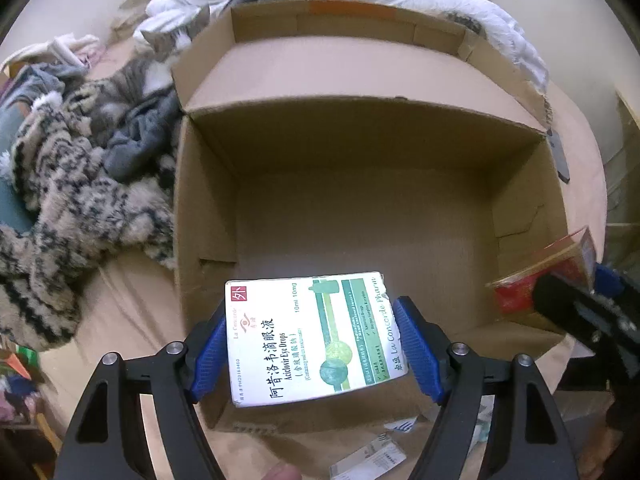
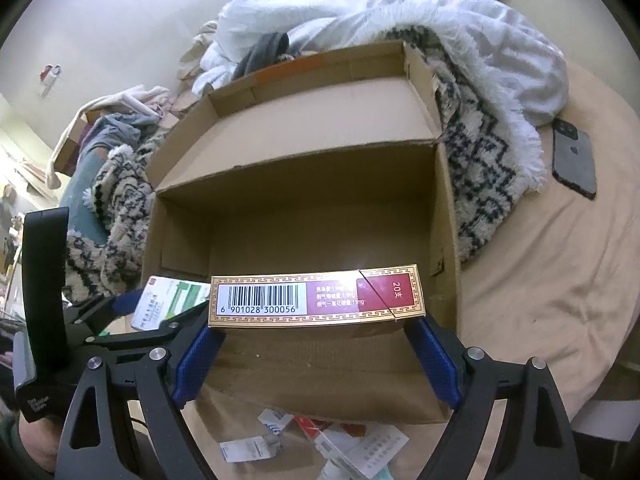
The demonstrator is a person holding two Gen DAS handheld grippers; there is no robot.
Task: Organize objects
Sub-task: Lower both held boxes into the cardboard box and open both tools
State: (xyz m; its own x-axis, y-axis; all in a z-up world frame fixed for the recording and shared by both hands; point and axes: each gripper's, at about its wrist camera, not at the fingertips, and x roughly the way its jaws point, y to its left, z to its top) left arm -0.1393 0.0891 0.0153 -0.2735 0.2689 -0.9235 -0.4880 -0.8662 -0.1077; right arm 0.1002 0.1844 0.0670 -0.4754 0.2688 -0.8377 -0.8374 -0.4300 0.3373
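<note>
left gripper (image 1: 316,344) clamped eye drops box (image 1: 312,336) by short ends over cardboard box (image 1: 360,216) | right gripper (image 2: 316,340) clamped cigarette pack (image 2: 316,296) endwise | both looked light, thin card, crushable

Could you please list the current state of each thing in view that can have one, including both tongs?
Left tongs: shut on the eye drops box.
Eye drops box: held over the carton's near edge.
Right tongs: shut on the red and gold box.
Red and gold box: held by its ends, barcode side showing.
Cardboard carton: open, flaps up, nothing inside.
Phone: lying on the bed.
</note>
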